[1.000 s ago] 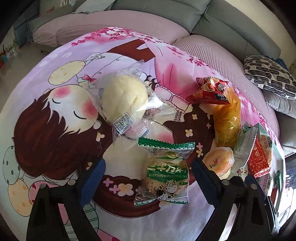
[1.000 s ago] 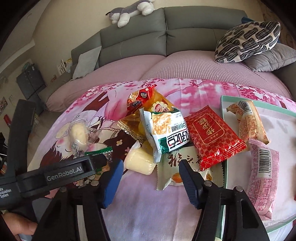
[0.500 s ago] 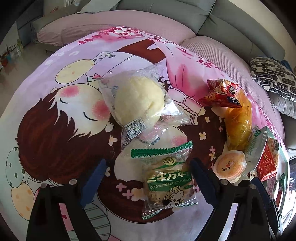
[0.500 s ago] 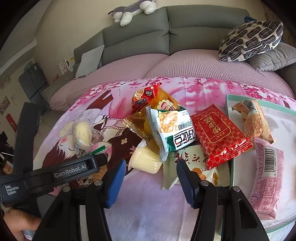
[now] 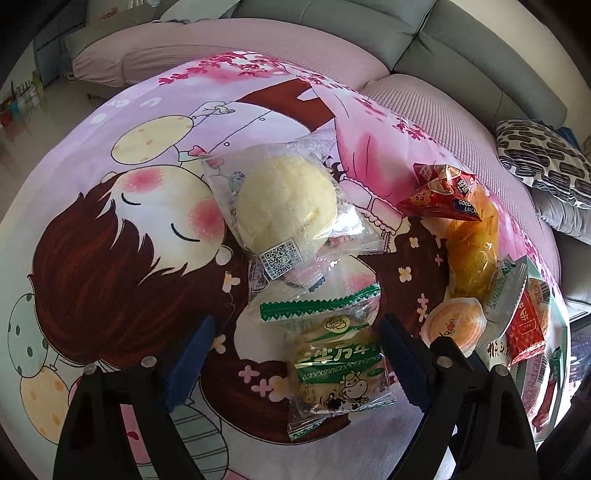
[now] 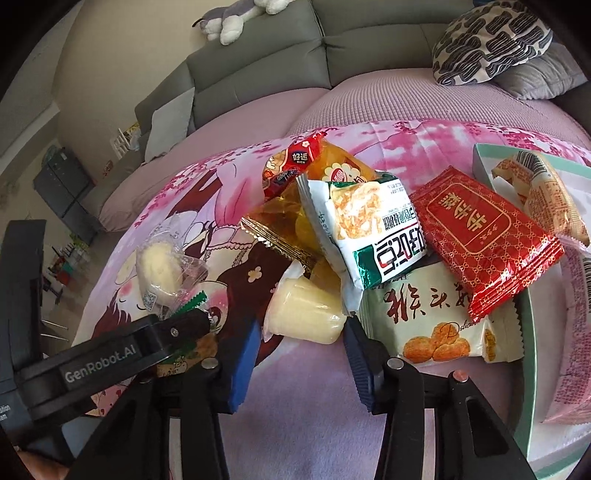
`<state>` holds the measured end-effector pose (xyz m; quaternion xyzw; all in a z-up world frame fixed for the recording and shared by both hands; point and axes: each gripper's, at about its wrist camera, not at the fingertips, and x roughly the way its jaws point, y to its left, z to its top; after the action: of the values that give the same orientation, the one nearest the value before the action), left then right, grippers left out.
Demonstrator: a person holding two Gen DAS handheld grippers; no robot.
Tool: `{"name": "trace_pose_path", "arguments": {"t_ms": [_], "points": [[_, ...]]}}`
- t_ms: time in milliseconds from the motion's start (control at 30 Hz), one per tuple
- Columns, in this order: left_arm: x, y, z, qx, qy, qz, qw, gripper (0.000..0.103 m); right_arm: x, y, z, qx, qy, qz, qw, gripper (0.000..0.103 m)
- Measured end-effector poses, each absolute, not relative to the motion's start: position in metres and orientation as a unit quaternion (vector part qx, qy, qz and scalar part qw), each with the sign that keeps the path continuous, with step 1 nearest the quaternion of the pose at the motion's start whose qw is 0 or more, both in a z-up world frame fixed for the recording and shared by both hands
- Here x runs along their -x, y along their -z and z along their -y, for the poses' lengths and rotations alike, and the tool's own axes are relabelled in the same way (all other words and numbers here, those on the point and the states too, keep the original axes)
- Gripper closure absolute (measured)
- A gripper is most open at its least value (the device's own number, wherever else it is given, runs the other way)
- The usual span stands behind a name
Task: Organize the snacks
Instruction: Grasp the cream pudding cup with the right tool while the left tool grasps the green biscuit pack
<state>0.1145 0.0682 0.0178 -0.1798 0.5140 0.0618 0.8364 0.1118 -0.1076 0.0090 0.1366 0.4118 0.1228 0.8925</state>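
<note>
My left gripper [image 5: 295,354] is open, its jaws either side of a green-wrapped cake pack [image 5: 332,358] on the pink cartoon cloth [image 5: 110,229]. A wrapped pale bun [image 5: 284,201] lies just beyond it. My right gripper [image 6: 299,354] is open, its jaws just short of a pale jelly cup [image 6: 306,314]. Behind the cup is a heap: a green-white snack bag [image 6: 373,236], a red packet [image 6: 484,236], a beige biscuit bag [image 6: 439,321], a yellow jelly bag [image 6: 288,225]. The left gripper's body [image 6: 110,358] shows at lower left in the right wrist view.
A mint-rimmed tray [image 6: 532,369] at the right holds wrapped snacks [image 6: 546,192]. A grey sofa [image 6: 332,48] with a patterned pillow [image 6: 491,37] and a plush toy [image 6: 240,18] stands behind. The jelly cup [image 5: 454,325] and a red snack bag [image 5: 439,192] show right of the left gripper.
Both grippers have moved forward. The green pack now lies between the left jaws, and the jelly cup sits close before the right jaws. Both stay open.
</note>
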Motion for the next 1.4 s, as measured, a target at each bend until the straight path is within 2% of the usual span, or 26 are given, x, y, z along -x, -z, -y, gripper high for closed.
{"name": "trace_pose_path", "arguments": {"t_ms": [633,767,1400], "points": [[-0.109,-0.020,-0.077,0.212,-0.044,-0.506,0.835,0.013,-0.115,-0.005,0.118,-0.191,-0.119,-0.398,0.889,0.054],[-0.108,-0.020,-0.078,0.212,-0.044,-0.506,0.835,0.013,-0.116,-0.004,0.121,-0.196,-0.114,-0.399,0.888,0.060],[-0.101,-0.016,-0.060,0.167,-0.051,-0.514,0.840,0.013,-0.087,-0.010,0.126,-0.165,-0.101,-0.432,0.881,0.061]]}}
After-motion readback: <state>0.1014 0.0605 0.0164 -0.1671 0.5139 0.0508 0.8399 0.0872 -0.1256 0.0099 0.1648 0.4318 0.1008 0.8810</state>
